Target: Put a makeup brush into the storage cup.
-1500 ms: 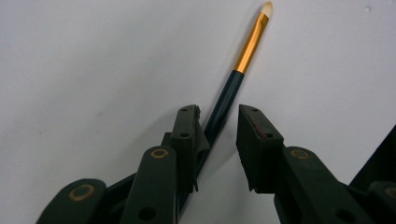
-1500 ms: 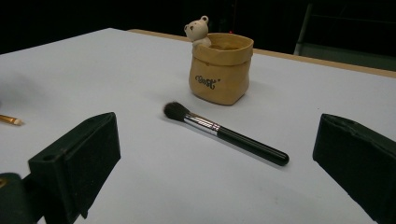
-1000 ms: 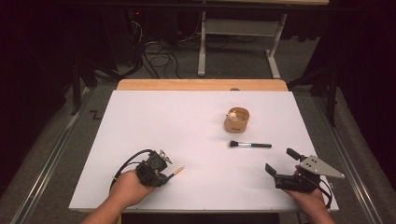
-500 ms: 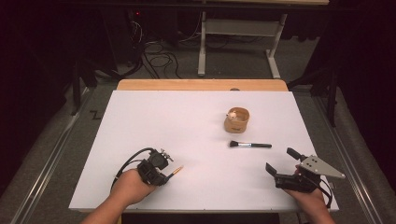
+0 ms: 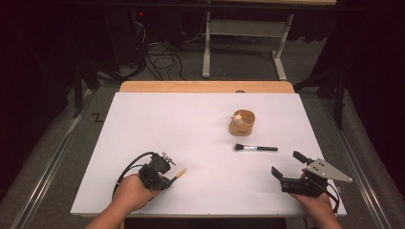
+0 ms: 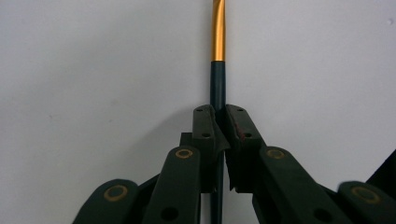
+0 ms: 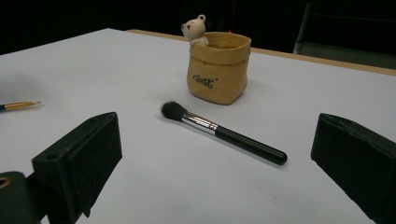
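Note:
My left gripper point(image 5: 165, 177) rests low at the near left of the white table point(image 5: 191, 124), shut on a thin dark pen point(image 6: 218, 86) with a gold front end point(image 5: 180, 173) that sticks out toward the right. Its jaws pinch the dark shaft, as the left gripper view shows. My right gripper point(image 5: 288, 164) sits open at the near right with nothing between its jaws. Just ahead of it lies a black makeup brush point(image 5: 255, 148) point(image 7: 222, 132), bristles to the left. Behind the brush stands a tan pouch-shaped pot point(image 5: 241, 122) point(image 7: 217, 66) with a small bear figure point(image 7: 194, 29) on its rim.
A wooden strip point(image 5: 205, 87) edges the table's far side. Beyond it are a metal stand point(image 5: 243, 33) and cables point(image 5: 162, 57) on the floor. The pen's gold tip point(image 7: 21, 105) lies far left in the right gripper view.

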`<state>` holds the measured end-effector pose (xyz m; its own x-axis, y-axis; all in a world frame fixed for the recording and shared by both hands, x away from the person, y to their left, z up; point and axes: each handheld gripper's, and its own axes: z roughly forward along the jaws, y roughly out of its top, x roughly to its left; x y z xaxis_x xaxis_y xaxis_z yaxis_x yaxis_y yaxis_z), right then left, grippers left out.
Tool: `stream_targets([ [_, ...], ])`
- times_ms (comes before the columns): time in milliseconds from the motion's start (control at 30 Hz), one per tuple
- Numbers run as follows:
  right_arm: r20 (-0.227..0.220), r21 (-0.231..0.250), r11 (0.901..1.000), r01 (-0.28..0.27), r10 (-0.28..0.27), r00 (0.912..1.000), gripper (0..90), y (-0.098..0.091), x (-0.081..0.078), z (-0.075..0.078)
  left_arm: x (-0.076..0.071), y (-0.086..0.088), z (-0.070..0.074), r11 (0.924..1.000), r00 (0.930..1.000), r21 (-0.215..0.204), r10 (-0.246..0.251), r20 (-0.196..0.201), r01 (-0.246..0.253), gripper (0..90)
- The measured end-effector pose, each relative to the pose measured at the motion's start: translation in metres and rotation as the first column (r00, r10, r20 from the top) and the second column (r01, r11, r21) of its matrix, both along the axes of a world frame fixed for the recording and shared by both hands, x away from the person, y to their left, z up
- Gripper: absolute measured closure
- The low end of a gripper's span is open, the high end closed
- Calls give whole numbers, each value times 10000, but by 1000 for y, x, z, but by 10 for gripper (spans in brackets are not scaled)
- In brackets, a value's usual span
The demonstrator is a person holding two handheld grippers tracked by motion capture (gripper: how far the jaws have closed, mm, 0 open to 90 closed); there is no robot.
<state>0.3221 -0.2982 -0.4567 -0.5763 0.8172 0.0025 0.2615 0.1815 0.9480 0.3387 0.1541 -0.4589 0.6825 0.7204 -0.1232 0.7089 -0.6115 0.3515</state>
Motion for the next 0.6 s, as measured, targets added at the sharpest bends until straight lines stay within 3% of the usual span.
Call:
stream_targets([
  [100,-7,20,10000,14,-14,10000,24,-1,0,0,0,6,4,9985,9994,-488,241,242,-229,829],
  [167,-42,34,10000,-59,59,10000,25,0,0,0,-2,10,8,9941,9968,-1027,425,679,-354,829],
  [200,-42,34,10000,-59,59,10000,25,0,0,0,-2,10,8,9941,9968,-1027,425,679,-354,829],
  [233,-71,29,10000,-84,85,9999,25,1,-1,0,-3,10,9,9920,9952,-1194,517,834,-416,829],
  [267,-98,32,10000,-93,94,9999,26,1,0,0,-5,11,12,9897,9908,-1416,398,1295,-212,829],
  [300,-98,32,10000,-93,94,9999,26,1,0,0,-5,11,12,9897,9908,-1416,398,1295,-212,829],
  [367,-182,52,9998,-181,182,9997,29,2,1,0,-6,13,14,9879,9852,-1550,364,1677,-101,829],
  [400,-308,69,9997,-222,224,9993,35,2,1,-1,-7,14,15,9822,9777,-1869,554,2027,-169,829],
  [433,-380,86,9997,-234,237,9990,36,2,1,-2,-7,14,15,9822,9777,-1869,554,2027,-169,829],
  [467,-380,86,9997,-234,237,9990,36,2,1,-2,-7,15,15,9797,9739,-1998,594,2191,-148,829],
  [500,-434,114,9995,-311,316,9986,40,2,3,-2,-7,17,17,9721,9662,-2338,758,2464,-167,829],
  [533,-453,97,9995,-289,294,9985,41,2,3,-2,-7,17,17,9721,9662,-2338,758,2464,-167,829],
  [600,-463,94,9995,-306,310,9984,41,2,3,-2,-8,17,20,9660,9581,-2584,823,2744,-90,829],
])
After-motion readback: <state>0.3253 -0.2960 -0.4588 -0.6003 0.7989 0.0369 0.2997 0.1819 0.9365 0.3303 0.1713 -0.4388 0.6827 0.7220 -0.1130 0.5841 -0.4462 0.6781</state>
